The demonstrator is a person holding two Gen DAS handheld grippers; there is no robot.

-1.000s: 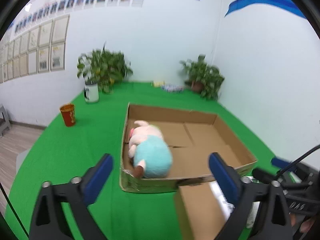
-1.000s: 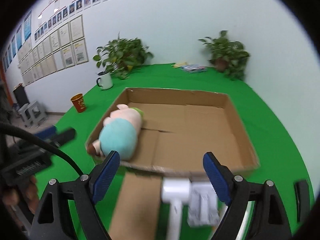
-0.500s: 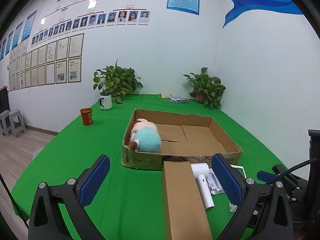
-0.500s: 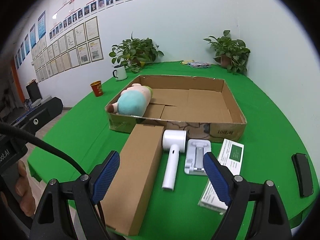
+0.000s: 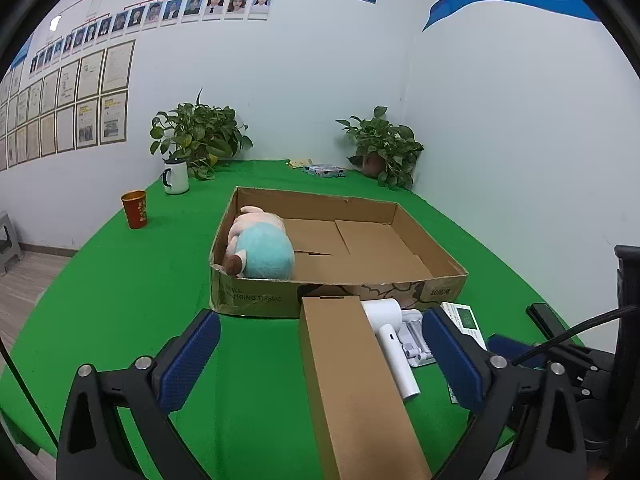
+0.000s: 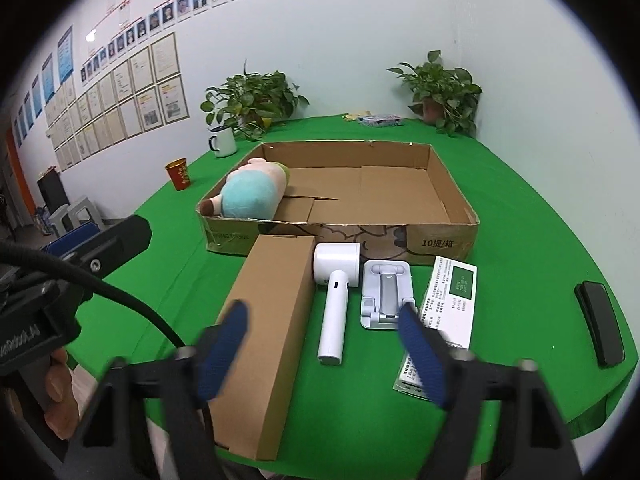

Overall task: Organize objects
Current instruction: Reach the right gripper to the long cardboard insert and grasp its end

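So from where we sit, the long kraft box (image 6: 272,320) has its near end cut off by the frame in the left wrist view, and in the right wrist view that end hangs past the near edge of the green tabletop (image 6: 520,216). Its long axis runs from that near edge straight toward the open cardboard tray (image 6: 448,184), far end just about touching the tray's front wall. The plush toy (image 6: 248,196) lies in the tray's left end, pink head toward the far wall; we can't make out its face. Next right, the white handheld device (image 6: 334,300) lies with its handle pointing at the near edge and its round head at the tray. Then the white folding stand (image 6: 386,292) and the printed carton (image 6: 448,308), partly hidden by the right gripper's finger (image 6: 420,352), which is blurred. A dark flat thing (image 6: 600,320) sits by the right edge, too dim to identify. The left gripper (image 5: 320,364) is spread wide and easing inward, the kraft box between its pads, untouched. The right gripper (image 6: 324,356) is closing, gripping nothing, over the box and device.
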